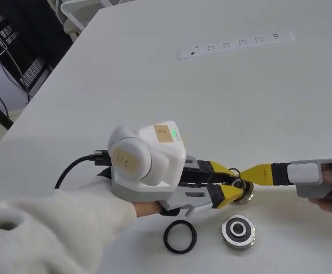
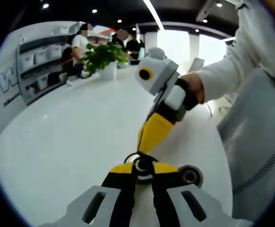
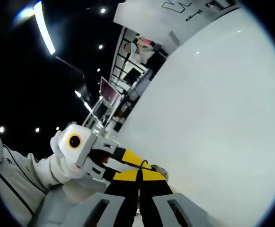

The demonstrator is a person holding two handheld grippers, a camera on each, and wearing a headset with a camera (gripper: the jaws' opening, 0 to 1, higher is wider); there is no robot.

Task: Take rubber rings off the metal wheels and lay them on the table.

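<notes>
Rubber ring [image 1: 180,236] lies loose near the table's [image 1: 154,85] front edge, with open surface beyond. Two wheels: loose wheel [image 1: 238,231] beside it, held wheel [image 1: 247,197] clamped by left gripper [image 1: 231,185]; right gripper [image 1: 243,174] pinches second ring [image 1: 234,170].

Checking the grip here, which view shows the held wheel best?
Left gripper view: the wheel sits face-on, centred between the left claw's tips. Head view catches the wheel's lower edge; right gripper view, just a sliver.
</notes>
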